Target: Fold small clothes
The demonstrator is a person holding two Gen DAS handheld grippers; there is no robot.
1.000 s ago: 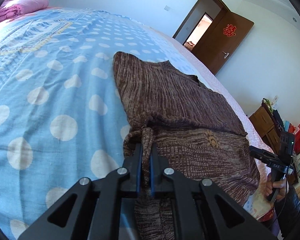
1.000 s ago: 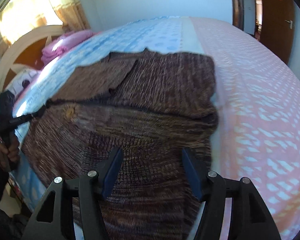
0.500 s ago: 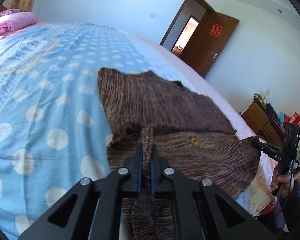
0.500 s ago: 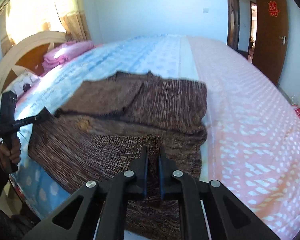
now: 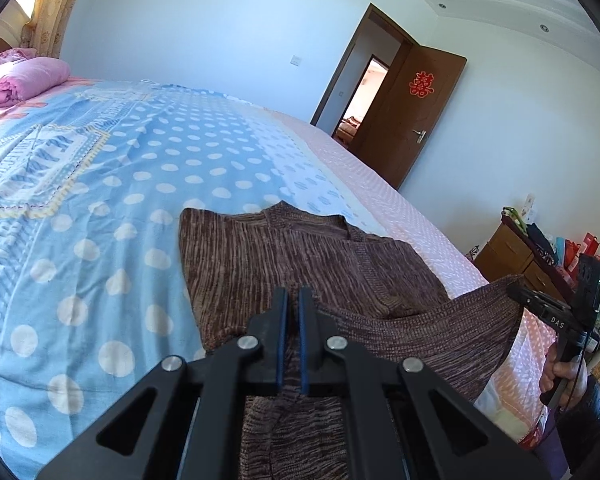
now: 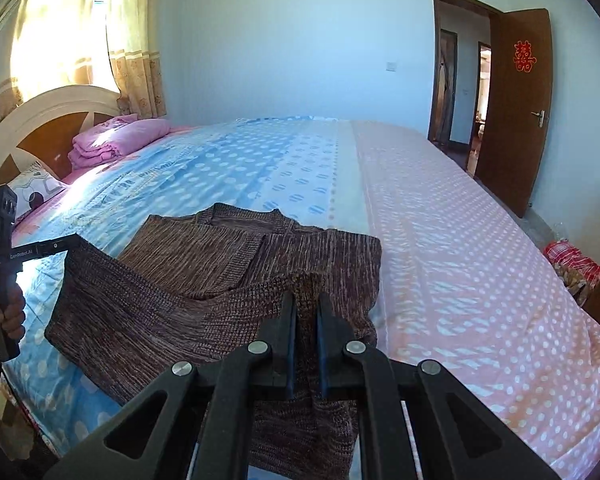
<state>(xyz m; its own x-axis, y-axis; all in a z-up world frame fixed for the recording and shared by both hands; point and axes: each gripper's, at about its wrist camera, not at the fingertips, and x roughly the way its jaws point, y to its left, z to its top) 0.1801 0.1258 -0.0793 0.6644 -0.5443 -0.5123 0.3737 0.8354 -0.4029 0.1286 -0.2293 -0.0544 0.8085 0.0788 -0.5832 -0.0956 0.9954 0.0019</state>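
- Left wrist view: the left gripper (image 5: 293,300) has its fingers pressed together on a bunched fold of the brown knit sweater (image 5: 300,256), at the near hem corner.
- The sweater lies on the bed (image 5: 100,200), its collar end flat on the blue polka-dot sheet; the near hem is raised off the bed and stretches in a taut band toward the right.
- At the far right of this view the right gripper (image 5: 518,292) meets the other hem corner; a hand (image 5: 560,372) grips its handle.
- A brown door (image 5: 416,116) stands open behind the bed, and a pink folded quilt (image 5: 20,80) sits at the head end.
- Right wrist view: the right gripper (image 6: 304,308) pinches a fold of the sweater (image 6: 260,256) hem between closed fingers.
- The lifted hem runs left to the left gripper (image 6: 74,242), held by a hand (image 6: 8,312).
- The rest of the sweater rests flat where the blue sheet meets the pink one.
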